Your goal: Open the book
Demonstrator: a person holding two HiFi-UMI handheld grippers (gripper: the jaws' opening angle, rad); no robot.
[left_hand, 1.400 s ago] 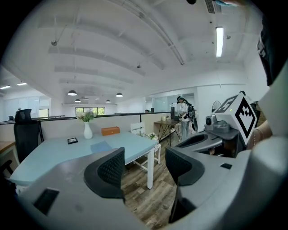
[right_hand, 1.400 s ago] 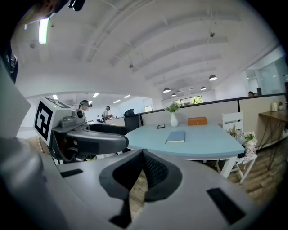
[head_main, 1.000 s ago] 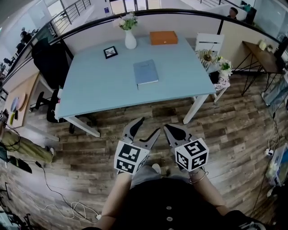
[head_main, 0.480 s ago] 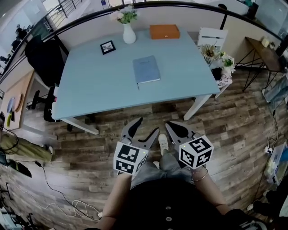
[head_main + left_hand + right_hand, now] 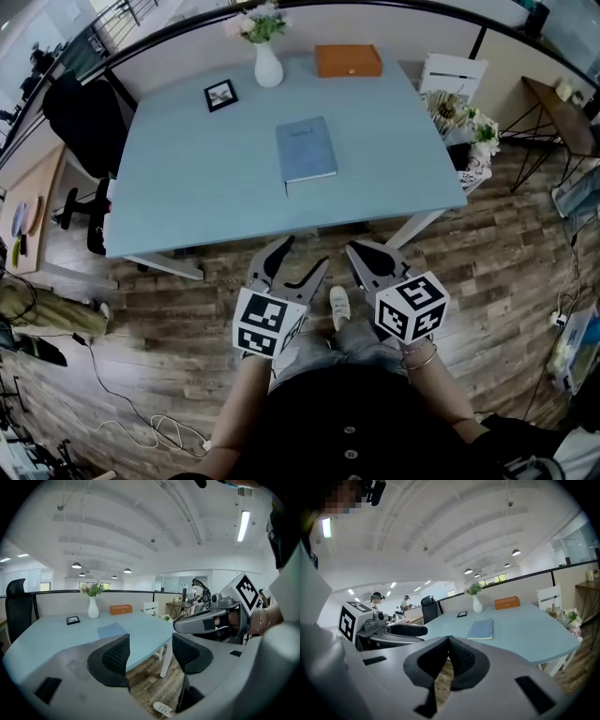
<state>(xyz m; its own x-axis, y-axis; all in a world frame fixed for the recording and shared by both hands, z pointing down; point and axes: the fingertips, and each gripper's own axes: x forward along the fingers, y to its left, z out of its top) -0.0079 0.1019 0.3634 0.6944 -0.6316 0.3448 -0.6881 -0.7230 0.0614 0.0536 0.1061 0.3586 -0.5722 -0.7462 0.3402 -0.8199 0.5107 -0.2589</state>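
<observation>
Book point(image 5: 306, 148) closed on table point(image 5: 187, 187) | vase point(image 5: 268, 67), box point(image 5: 348, 60) beyond | left gripper point(image 5: 302, 255) spread | right gripper point(image 5: 361, 251) clenched

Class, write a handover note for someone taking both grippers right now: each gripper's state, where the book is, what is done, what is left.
Left gripper: jaws apart, nothing between them.
Right gripper: jaws together, empty.
Both are held over the wooden floor, short of the near edge of the table.
Book: closed, lying flat near the middle of the table, nothing touching it.
Done: nothing yet.
Left: reach the book and open its cover.
</observation>
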